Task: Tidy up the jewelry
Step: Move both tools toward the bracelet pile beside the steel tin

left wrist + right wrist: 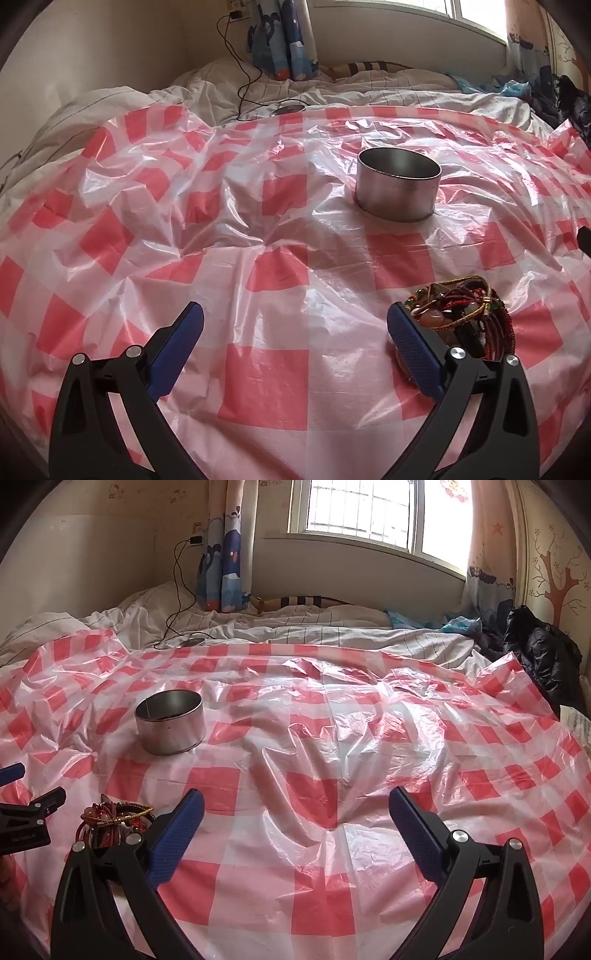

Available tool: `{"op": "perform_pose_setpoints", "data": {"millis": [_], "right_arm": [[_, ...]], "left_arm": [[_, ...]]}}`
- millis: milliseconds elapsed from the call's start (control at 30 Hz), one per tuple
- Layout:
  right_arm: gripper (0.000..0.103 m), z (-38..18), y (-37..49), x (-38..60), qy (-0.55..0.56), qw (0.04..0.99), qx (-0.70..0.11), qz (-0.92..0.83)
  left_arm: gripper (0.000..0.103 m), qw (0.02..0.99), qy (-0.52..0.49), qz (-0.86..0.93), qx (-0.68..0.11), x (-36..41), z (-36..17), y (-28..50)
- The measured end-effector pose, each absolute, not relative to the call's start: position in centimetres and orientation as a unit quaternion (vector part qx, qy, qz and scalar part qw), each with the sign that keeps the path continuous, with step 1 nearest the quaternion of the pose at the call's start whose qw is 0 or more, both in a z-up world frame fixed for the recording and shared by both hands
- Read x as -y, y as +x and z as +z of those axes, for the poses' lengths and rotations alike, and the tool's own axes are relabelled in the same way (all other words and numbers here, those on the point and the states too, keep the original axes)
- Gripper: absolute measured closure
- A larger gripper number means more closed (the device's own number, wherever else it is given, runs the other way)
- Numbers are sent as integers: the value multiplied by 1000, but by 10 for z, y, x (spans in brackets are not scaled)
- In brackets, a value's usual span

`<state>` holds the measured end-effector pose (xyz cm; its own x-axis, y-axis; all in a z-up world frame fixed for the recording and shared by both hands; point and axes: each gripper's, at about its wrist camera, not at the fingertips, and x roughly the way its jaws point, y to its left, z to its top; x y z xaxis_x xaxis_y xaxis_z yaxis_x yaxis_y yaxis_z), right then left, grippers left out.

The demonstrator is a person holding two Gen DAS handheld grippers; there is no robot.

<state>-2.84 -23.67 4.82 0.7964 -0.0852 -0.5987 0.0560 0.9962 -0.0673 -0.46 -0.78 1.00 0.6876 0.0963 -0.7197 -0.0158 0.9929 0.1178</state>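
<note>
Metal tin [398, 183] mid-sheet [258, 266], looks nearly empty. Jewelry [461, 314] heaped nr sheet's near edge, untouched. L gripper [295, 325] & R gripper [295, 808] both wide apart, holding nothing. Task barely begun.

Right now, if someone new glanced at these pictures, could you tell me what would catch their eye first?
The red-and-white checked plastic sheet spread over the bed dominates both views. On it stands an open round metal tin, set apart from a tangled heap of bracelets nearer the cameras. The heap lies just outside the left tool, beside its right finger, and both that and the right tool are wide open and empty.
</note>
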Motion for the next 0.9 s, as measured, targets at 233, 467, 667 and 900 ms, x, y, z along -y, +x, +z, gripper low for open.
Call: {"op": "perform_pose_setpoints", "data": {"millis": [233, 467, 667, 900], "right_arm": [[7, 43, -25, 232, -41, 944, -325, -40], [7, 42, -23, 231, -44, 943, -327, -40], [7, 43, -24, 232, -38, 944, -325, -40], [7, 43, -24, 232, -37, 944, -325, -40]], "left_arm": [[7, 899, -4, -45, -436, 11, 4, -1], [7, 900, 0, -50, -433, 20, 3, -1], [7, 919, 40, -15, -391, 21, 16, -5], [7, 912, 14, -13, -410, 7, 12, 1]]}}
